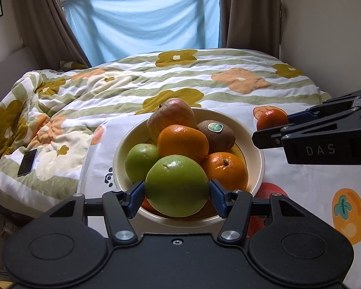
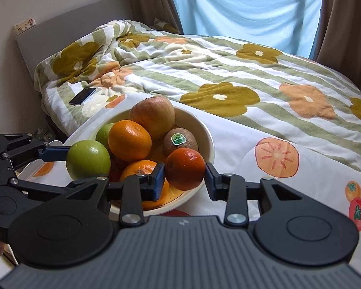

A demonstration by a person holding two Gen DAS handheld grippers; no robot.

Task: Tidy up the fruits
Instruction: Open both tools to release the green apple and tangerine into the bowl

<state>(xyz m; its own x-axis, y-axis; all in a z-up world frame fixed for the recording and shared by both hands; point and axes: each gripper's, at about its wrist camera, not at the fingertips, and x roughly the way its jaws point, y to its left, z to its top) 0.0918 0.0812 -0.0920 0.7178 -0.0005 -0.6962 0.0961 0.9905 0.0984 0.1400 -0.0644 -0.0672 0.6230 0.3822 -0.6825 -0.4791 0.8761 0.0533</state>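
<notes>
A green apple is gripped by the left gripper over the bowl of fruit; a tangerine is clamped by the right gripper beside the bowl's rim.

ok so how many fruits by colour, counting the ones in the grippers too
green: 2, one in the bowl at, one held by the left gripper
orange: 3, two in the bowl, one held by the right gripper
reddish apple: 1
brown kiwi: 1
total: 7
</notes>
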